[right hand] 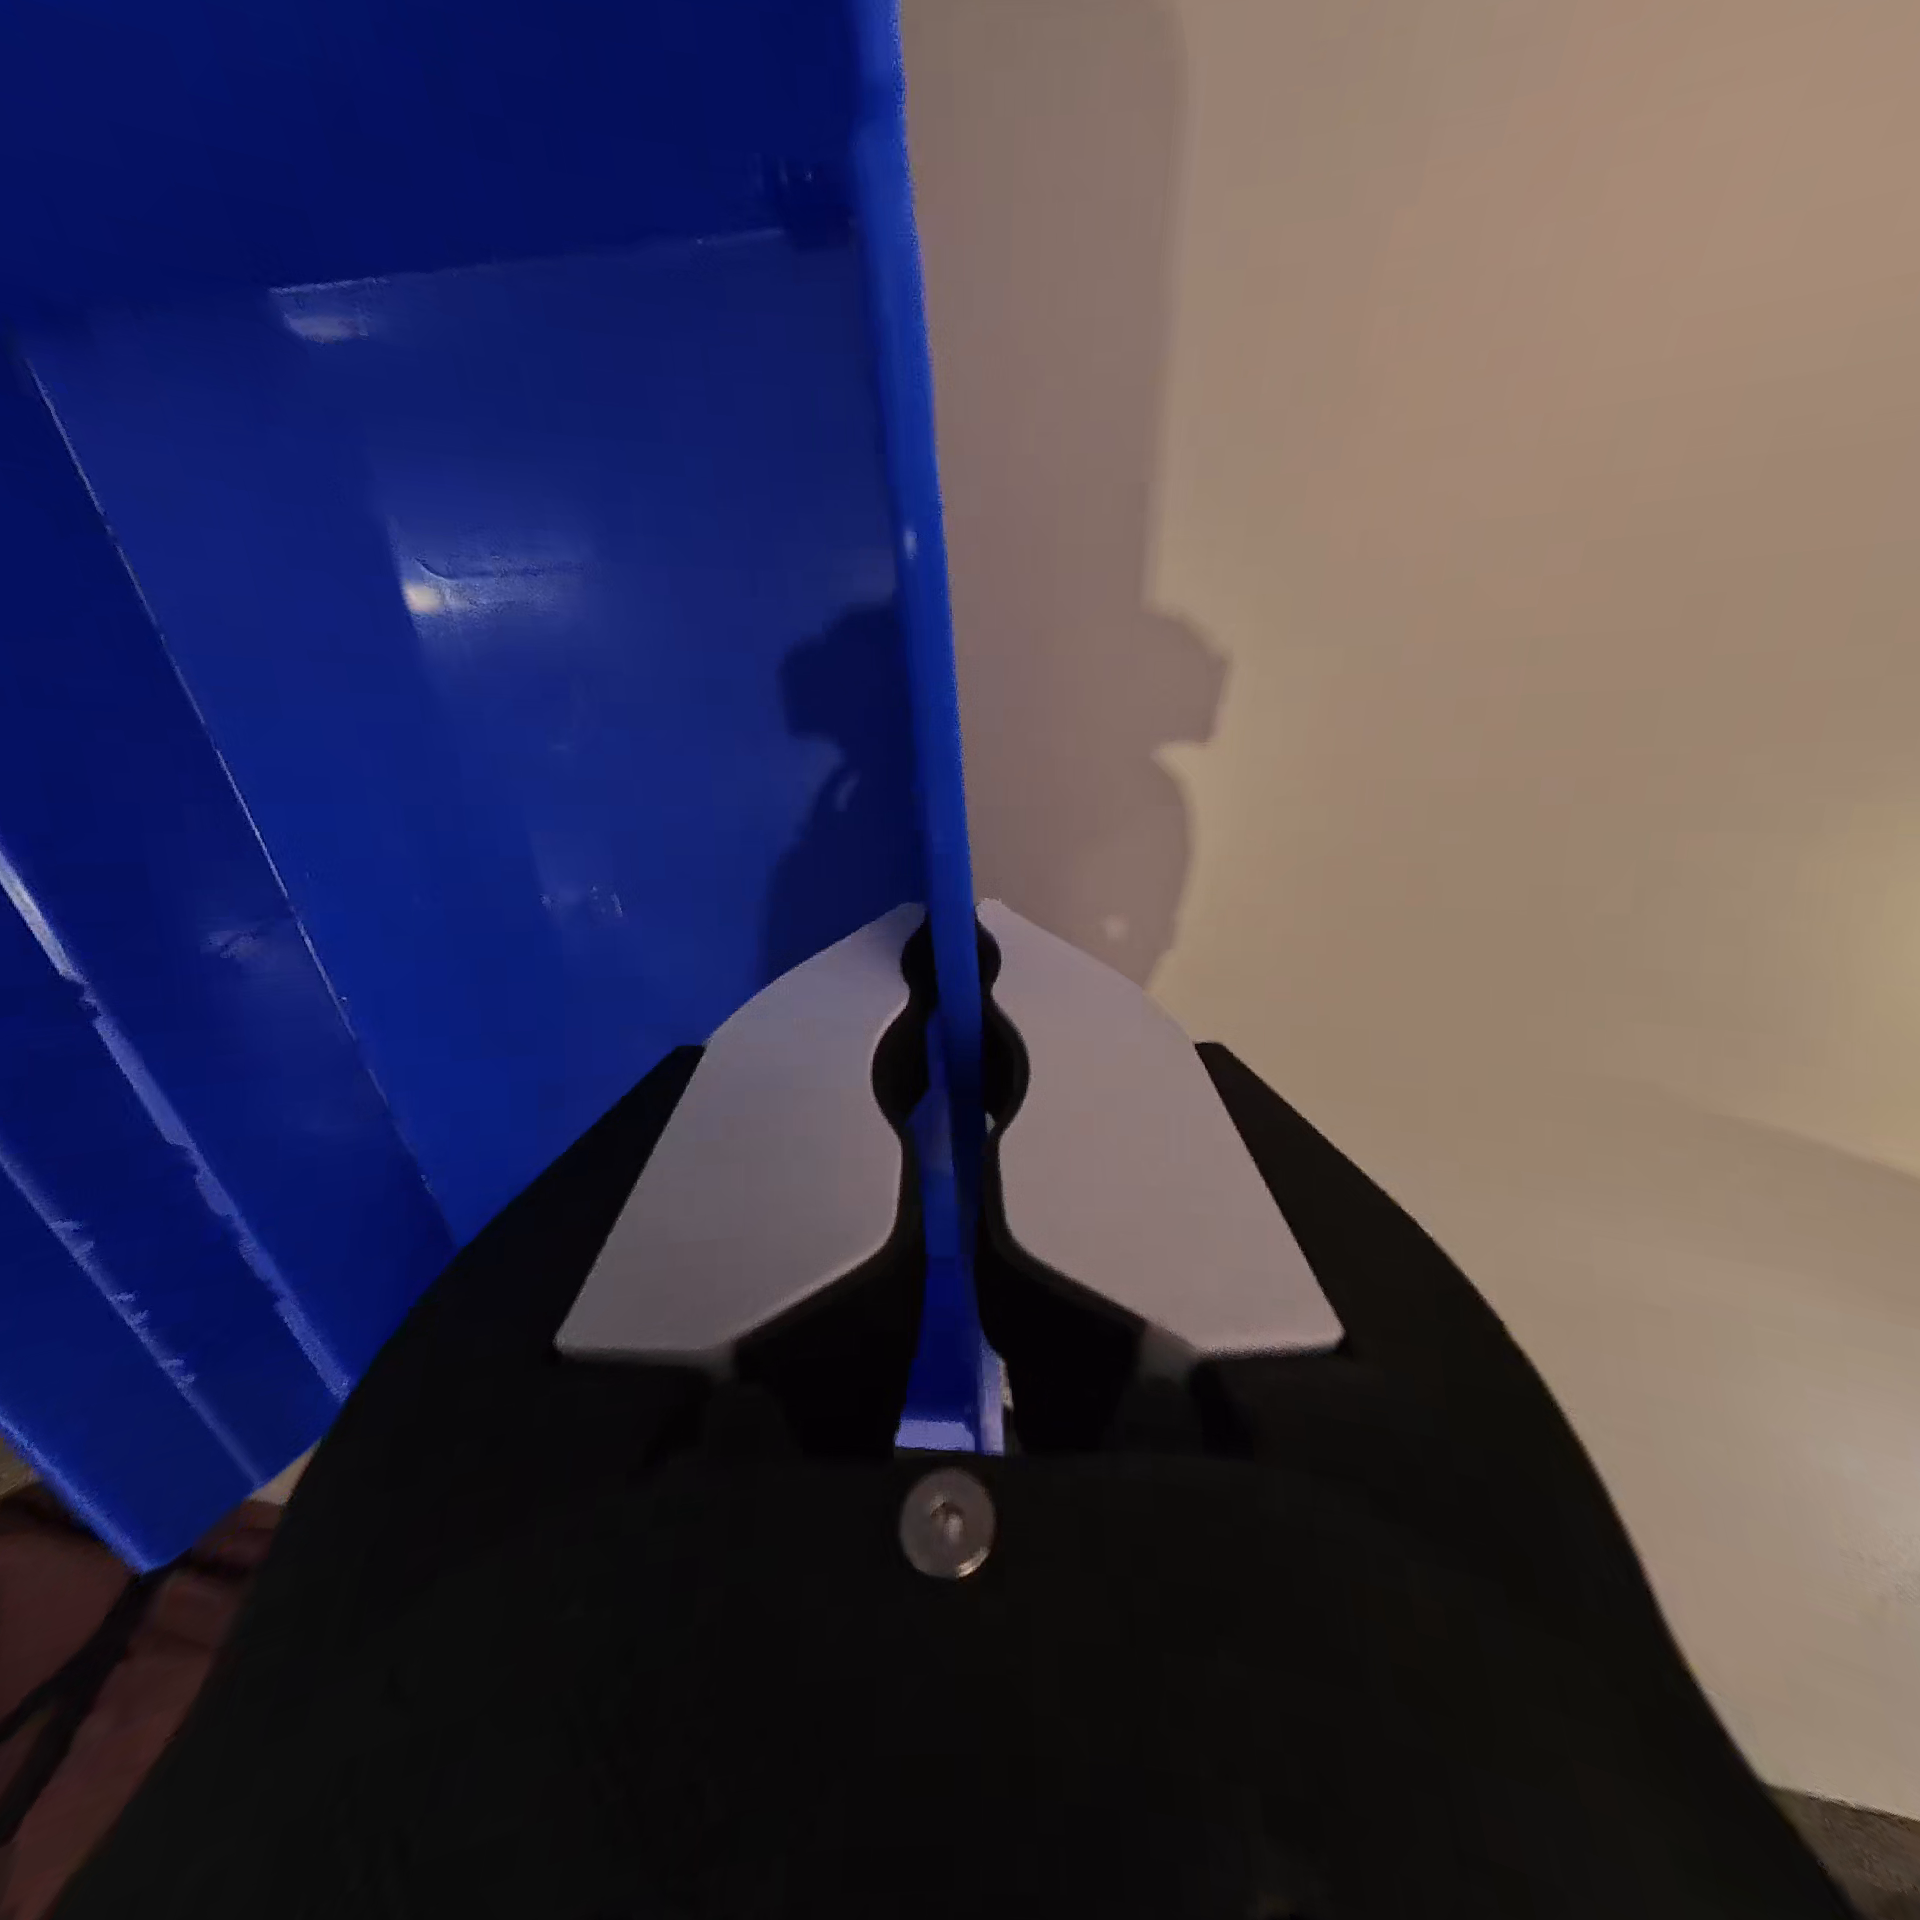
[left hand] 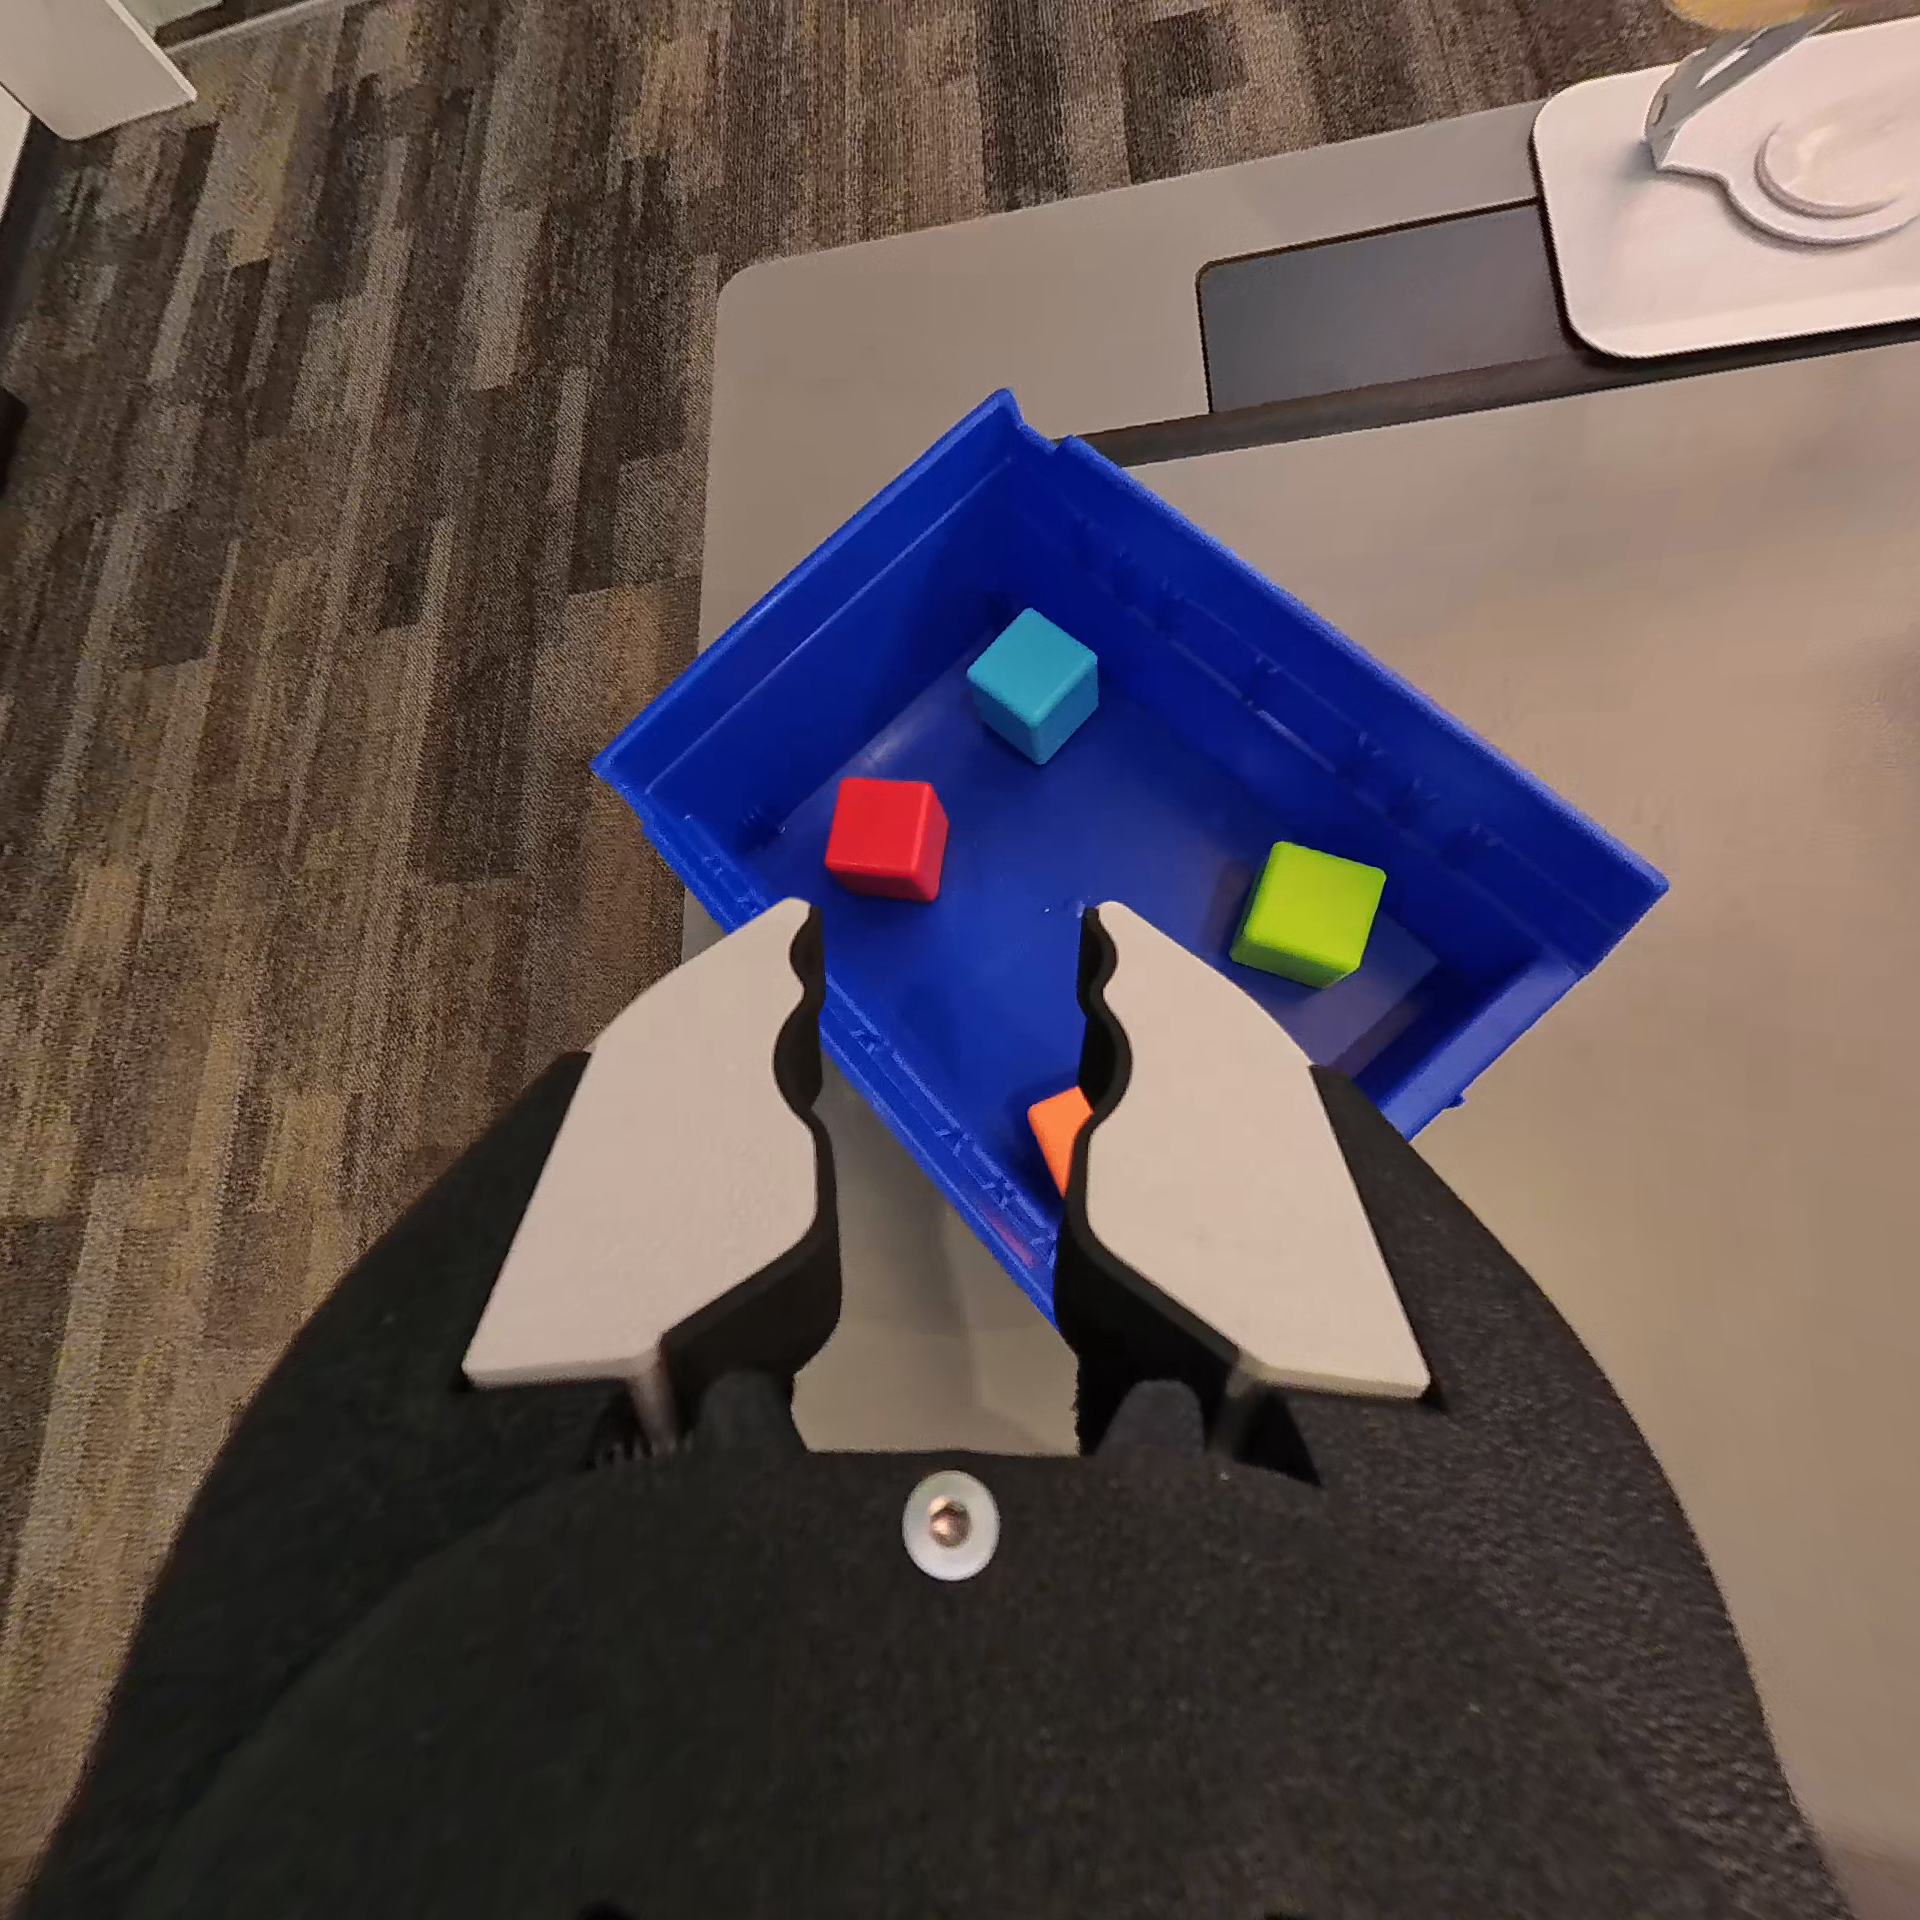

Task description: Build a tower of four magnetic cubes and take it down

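Right gripper (right hand: 951,914) pinches the blue bin's (left hand: 831,623) wall; left gripper (left hand: 945,914) hovers spread above 4 cubes inside, on the bench (left hand: 1558,644).

The orange cube (left hand: 1055,1132) is mostly hidden behind a finger of the left hand-held gripper (left hand: 948,912). The blue bin (right hand: 468,727) runs off the right wrist view's top and left edges.

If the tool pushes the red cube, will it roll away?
Probably not. The red cube sits on a flat face with square edges, so it should slide rather than roll. It looks small and solid, likely light and stiff. The blue bin walls would likely stop it, and being magnetic it might snap onto a neighbour.
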The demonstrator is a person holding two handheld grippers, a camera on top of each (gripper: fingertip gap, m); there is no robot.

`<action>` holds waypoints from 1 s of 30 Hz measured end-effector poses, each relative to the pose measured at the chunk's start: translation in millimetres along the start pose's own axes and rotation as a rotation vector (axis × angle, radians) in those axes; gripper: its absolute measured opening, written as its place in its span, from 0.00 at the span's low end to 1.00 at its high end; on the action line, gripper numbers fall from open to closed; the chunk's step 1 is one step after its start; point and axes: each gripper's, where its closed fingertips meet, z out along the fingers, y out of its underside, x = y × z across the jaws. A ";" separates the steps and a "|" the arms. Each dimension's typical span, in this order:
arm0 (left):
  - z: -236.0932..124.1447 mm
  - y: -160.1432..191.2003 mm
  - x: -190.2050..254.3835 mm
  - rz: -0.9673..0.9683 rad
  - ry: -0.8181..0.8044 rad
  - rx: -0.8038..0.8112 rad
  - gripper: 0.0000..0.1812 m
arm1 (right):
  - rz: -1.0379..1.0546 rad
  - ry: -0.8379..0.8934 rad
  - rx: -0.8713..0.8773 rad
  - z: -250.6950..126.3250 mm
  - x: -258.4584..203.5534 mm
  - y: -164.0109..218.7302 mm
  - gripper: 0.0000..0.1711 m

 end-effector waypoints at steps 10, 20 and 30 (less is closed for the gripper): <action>10.7 4.6 5.6 0.023 -0.031 -0.065 0.26 | 0.182 0.034 0.035 -14.3 101.2 39.0 0.03; 14.0 28.0 -19.6 -0.103 -0.063 -0.126 0.35 | 0.208 0.183 0.446 -71.7 121.4 24.6 0.18; 61.3 82.6 -38.4 -0.250 -0.040 -0.396 0.38 | 0.162 0.182 1.105 -191.7 60.5 8.5 0.17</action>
